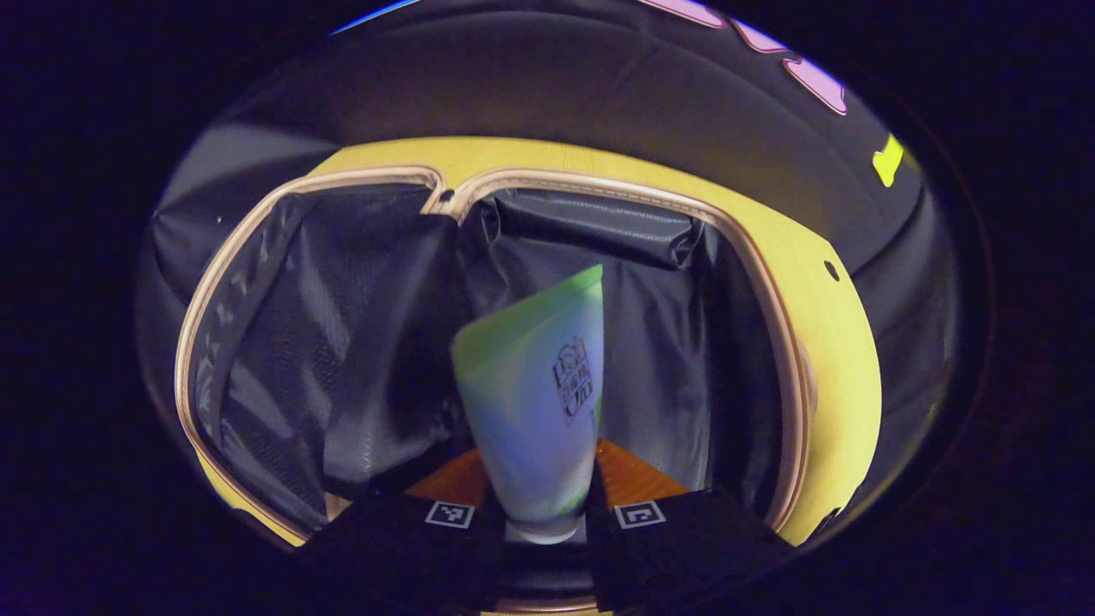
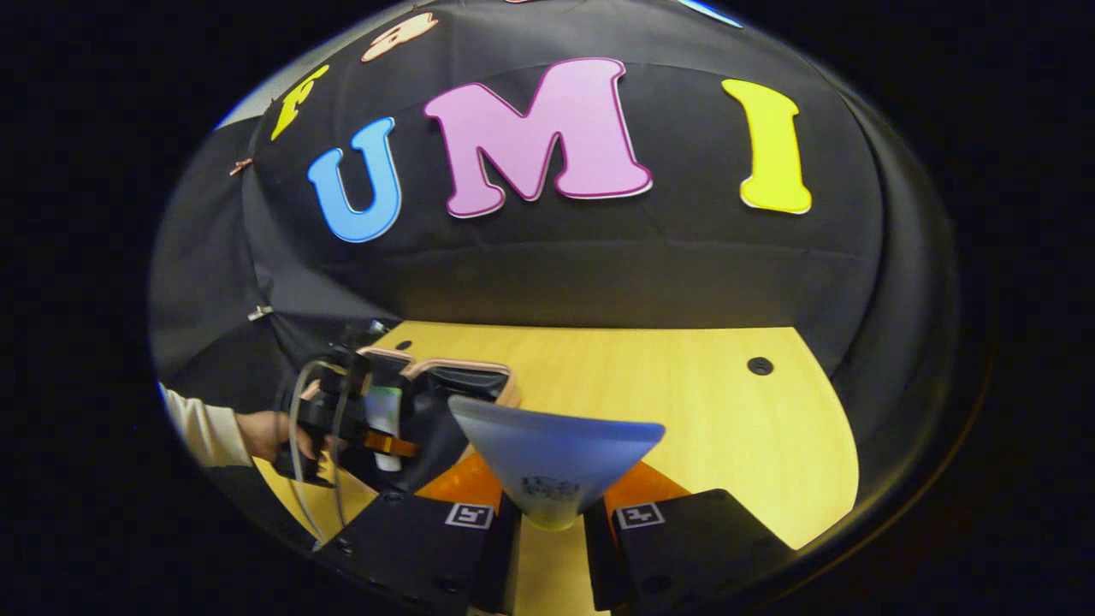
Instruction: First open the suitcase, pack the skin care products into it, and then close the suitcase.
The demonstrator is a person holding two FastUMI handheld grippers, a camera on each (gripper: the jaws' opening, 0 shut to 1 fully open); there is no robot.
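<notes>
In the left gripper view my left gripper (image 1: 545,513) is shut on a white and green tube (image 1: 535,402), held by its lower end with the crimped end up. It hangs over the open suitcase (image 1: 599,282), whose dark lined inside has a pale zip edge. In the right gripper view my right gripper (image 2: 553,515) is shut on a pale blue tube (image 2: 554,453) above the wooden table (image 2: 684,402). Farther left there, the left gripper (image 2: 385,432) with its tube hovers at the suitcase (image 2: 453,381).
A person's hand and light sleeve (image 2: 214,432) hold the left gripper, with cables looping below it. The table has a small round hole (image 2: 760,366) toward the far right. The black cloth wall stands close behind the table.
</notes>
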